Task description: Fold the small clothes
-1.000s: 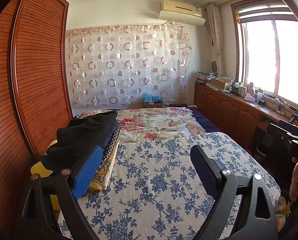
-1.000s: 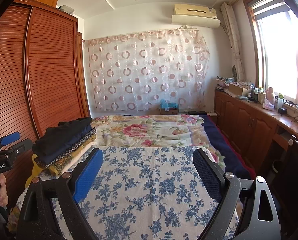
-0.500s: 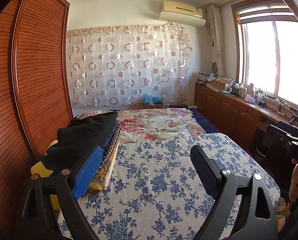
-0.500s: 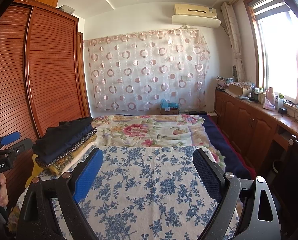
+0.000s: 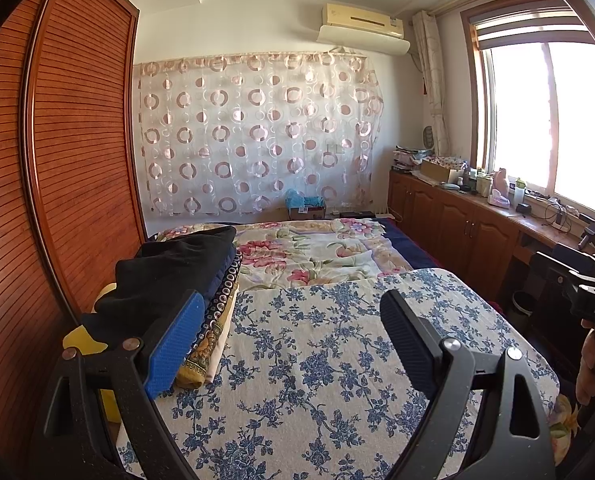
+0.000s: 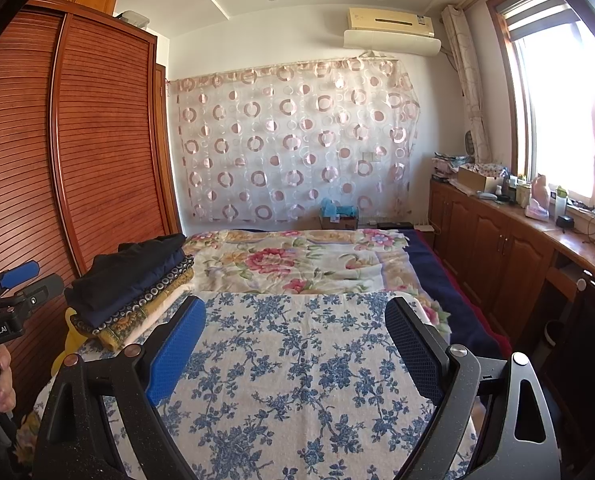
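Nothing has shifted since a second ago: both grippers sit where they were. On my left gripper [image 5: 289,334] I see the fingers spread wide with nothing between them, hovering over the blue-flowered cloth [image 5: 317,364] spread flat on the bed [image 5: 401,246]. My right gripper [image 6: 295,344] is just as wide and empty, above the same cloth [image 6: 297,368]. A stack of folded clothes [image 6: 133,280] rests at the cloth's left edge, beside the wooden wardrobe [image 6: 97,152]
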A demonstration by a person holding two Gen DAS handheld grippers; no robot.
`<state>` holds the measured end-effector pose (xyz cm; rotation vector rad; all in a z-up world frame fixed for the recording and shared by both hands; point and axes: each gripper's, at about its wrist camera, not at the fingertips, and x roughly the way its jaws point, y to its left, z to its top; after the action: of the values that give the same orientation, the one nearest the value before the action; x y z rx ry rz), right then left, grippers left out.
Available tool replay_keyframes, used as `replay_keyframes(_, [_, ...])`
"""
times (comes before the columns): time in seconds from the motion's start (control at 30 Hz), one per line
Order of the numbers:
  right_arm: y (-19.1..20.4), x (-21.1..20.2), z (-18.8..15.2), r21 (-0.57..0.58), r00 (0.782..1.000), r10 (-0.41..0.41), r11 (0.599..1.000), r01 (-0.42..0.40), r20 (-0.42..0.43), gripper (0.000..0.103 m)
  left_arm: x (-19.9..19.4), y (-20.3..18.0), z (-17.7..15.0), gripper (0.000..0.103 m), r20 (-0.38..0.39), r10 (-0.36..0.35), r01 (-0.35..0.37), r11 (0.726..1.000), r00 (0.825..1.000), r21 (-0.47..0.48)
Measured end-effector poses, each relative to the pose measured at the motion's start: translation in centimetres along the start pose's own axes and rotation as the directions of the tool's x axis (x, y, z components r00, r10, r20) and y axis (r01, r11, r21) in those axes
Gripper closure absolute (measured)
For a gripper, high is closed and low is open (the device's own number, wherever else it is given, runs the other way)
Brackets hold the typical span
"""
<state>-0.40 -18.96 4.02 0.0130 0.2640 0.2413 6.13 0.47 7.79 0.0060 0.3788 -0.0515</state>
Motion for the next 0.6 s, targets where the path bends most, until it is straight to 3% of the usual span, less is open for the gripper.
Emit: replay_keyframes(0.6, [-0.46, -0.09, 0.02, 0.002, 1.000, -0.002, 1.000, 0.002, 0.004, 0.011, 0.01, -0.09, -0.23, 0.013, 0.001, 0.001, -0.001, 1.000, 1.000, 0.001])
